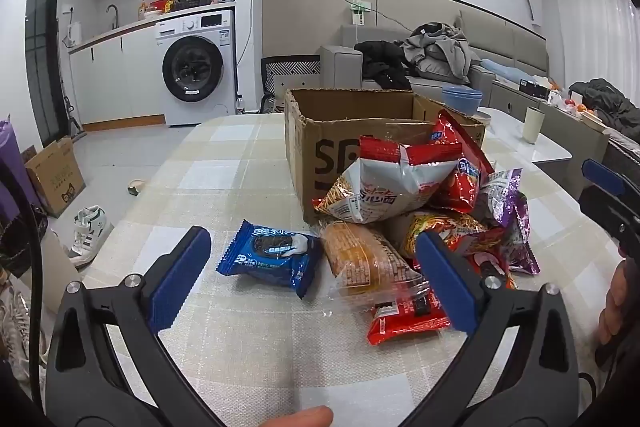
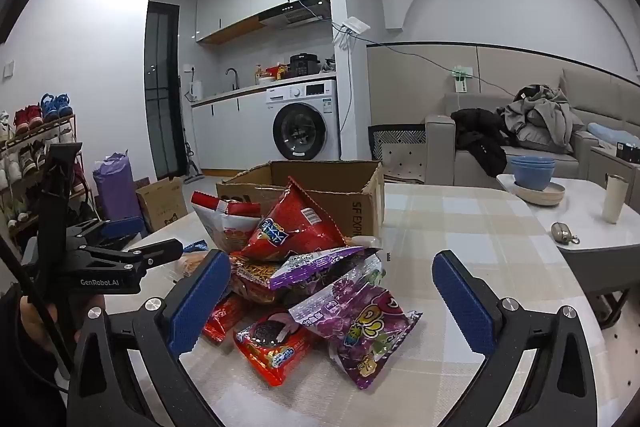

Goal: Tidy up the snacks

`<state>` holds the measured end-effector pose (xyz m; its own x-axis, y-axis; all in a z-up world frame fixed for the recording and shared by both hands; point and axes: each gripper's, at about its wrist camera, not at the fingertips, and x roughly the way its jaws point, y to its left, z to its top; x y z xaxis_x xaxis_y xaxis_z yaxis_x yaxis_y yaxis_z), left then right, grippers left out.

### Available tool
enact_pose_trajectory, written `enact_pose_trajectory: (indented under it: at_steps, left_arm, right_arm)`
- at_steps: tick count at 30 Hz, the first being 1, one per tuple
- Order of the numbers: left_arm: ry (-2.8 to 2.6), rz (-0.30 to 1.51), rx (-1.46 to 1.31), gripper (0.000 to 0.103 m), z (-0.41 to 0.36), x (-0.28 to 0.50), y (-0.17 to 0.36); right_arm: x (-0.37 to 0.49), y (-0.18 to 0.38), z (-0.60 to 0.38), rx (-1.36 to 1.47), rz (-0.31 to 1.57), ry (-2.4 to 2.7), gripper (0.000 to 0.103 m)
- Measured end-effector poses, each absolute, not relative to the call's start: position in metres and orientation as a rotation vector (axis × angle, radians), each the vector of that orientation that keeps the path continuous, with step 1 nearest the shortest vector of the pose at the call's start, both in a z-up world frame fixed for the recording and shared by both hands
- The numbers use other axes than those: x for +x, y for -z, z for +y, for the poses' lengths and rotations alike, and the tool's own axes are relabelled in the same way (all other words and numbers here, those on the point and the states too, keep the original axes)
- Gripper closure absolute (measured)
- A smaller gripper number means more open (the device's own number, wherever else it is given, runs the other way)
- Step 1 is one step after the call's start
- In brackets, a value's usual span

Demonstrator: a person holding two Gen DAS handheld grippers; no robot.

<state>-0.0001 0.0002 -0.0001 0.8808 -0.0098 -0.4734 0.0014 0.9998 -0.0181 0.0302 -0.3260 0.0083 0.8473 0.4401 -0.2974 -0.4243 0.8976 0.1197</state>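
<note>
Snacks (image 1: 420,211) heaping in a loose pile on the checked tablecloth (image 1: 224,163), leaning against the near wall of the open cardboard box (image 1: 312,131), probably waiting to go inside. Starting at the left: blue cookie packet (image 1: 272,259) lying flat and apart from the heap, easiest to pick first. Beside it, touching, clear-wrapped bread (image 1: 360,259) resting partly under the heap. Left gripper (image 1: 316,271) hovering wide open, holding nothing, pads spread to either side of packet and bread, seemingly lining up for one of them.

Moving right: white-and-red noodle bag (image 2: 224,223) and red chip bag (image 2: 292,223) propping upright on top, liable to slide if lower packets get pulled. Purple candy bag (image 2: 360,331) and red cookie packet (image 2: 268,347) lying nearest. Right gripper (image 2: 332,303) also gaping, empty, poised low over that near edge. Box appearing empty, though not fully showing inside; sorting seemingly just beginning.
</note>
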Motion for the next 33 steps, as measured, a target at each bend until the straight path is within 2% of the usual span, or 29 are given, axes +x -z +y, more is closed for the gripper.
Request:
enact_pose_trajectory:
  at_steps: [33]
  left_arm:
    - [0.012,0.487,-0.02,0.001,-0.0003,-0.0023,-0.0017]
  right_arm:
    - [0.0298,-0.0082,-0.3256,0.046,0.315,-0.454,0.0]
